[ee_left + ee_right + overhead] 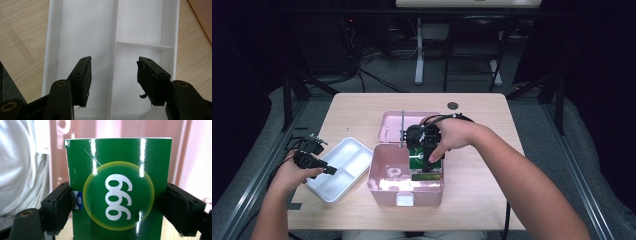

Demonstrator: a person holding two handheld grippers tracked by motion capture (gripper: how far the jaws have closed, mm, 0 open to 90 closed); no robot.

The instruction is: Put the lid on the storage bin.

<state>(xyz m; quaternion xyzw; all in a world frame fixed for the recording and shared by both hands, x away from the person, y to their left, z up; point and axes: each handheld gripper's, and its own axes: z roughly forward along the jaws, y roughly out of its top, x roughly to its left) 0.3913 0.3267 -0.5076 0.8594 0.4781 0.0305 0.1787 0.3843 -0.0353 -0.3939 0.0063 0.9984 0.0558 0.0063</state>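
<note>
Right gripper view shows the green carton (118, 192), a glossy box printed with "999", clamped across its width between the two pads of the right hand-held gripper (117, 205). In the high view it hangs over the right part of the open pink storage box (384, 186), in the middle of the tabletop (492, 200). I judge it light and fairly stiff, but thin-walled and slippery; the narrow sides, near the middle, look the safest place to hold. The left hand-held gripper (113, 75) stands wide open and empty above the white divided tray (175, 32), left of the box.
</note>
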